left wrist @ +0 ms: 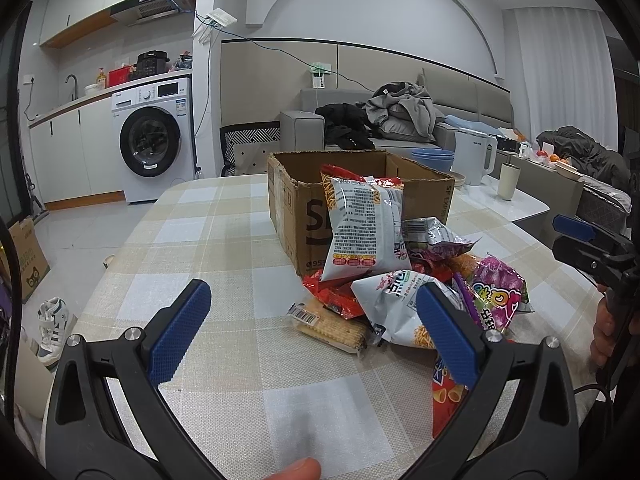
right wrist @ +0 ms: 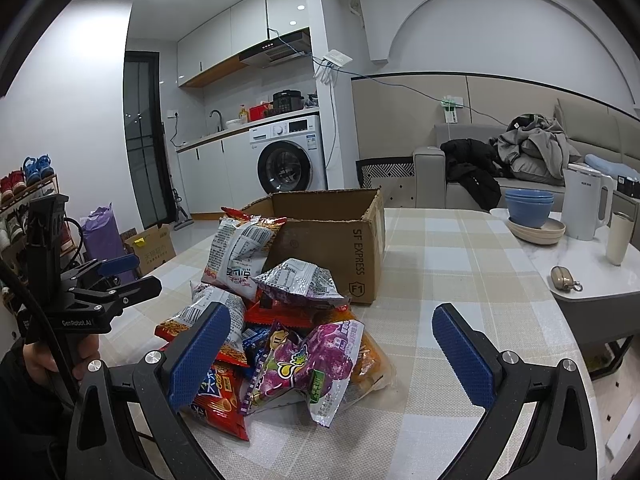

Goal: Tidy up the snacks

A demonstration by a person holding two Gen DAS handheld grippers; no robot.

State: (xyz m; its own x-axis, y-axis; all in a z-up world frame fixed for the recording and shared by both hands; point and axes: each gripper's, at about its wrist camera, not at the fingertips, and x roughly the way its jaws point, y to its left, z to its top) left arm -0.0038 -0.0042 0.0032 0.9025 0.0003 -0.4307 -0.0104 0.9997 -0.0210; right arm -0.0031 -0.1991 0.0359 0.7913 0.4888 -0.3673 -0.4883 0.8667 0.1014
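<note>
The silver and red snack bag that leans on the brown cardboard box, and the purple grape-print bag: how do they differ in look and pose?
The silver and red snack bag stands nearly upright against the brown cardboard box; the purple grape-print bag lies flat at the pile's near edge. The silver bag shows dense black print; the purple one shows cartoon fruit. The silver bag sits atop the pile, the purple one low. Both are sealed and lie outside the box.

Left hand-held gripper (left wrist: 314,330) and right hand-held gripper (right wrist: 332,354) both gape, empty.

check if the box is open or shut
Open: the box stands upright with its top flaps up, inner walls showing. Whether anything is inside, cannot tell.
</note>
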